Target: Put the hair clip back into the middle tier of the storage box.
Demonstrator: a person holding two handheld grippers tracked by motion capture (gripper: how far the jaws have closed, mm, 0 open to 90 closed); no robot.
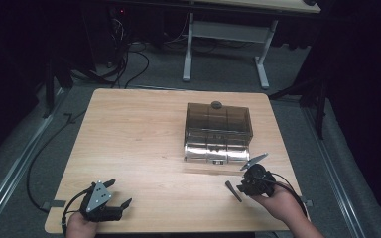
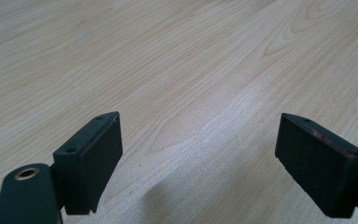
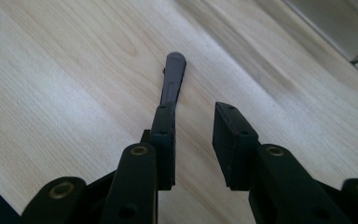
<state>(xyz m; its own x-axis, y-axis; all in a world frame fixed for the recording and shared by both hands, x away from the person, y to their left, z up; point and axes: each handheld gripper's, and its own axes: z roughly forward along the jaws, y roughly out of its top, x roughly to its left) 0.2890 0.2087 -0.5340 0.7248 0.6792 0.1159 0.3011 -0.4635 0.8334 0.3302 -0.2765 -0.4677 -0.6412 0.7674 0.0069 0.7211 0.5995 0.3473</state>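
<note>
Item: dark flat stick (image 3: 173, 77), lying flat on the wooden table (image 1: 139, 129) near its near-right corner, just left of the right gripper (image 1: 245, 186)

Right gripper: jaws at a narrow gap, nothing between them; the stick lies just past the tip of one jaw, off the centre line, not inside the gap

Left gripper (image 1: 119, 193): near-left of the table, jaws wide, nothing held, bare wood ahead

Also present: smoky clear box (image 1: 218, 124), far of the right gripper, lid down, small dark knob (image 1: 216, 104) at its far edge

Handling note, as a judgement: shift the right gripper sideways until the stick sits between the jaws, widen slightly, lower until the pads flank its thin edges, then close across its width, near the end closest to the gripper, to avoid skidding it along the wood
</note>
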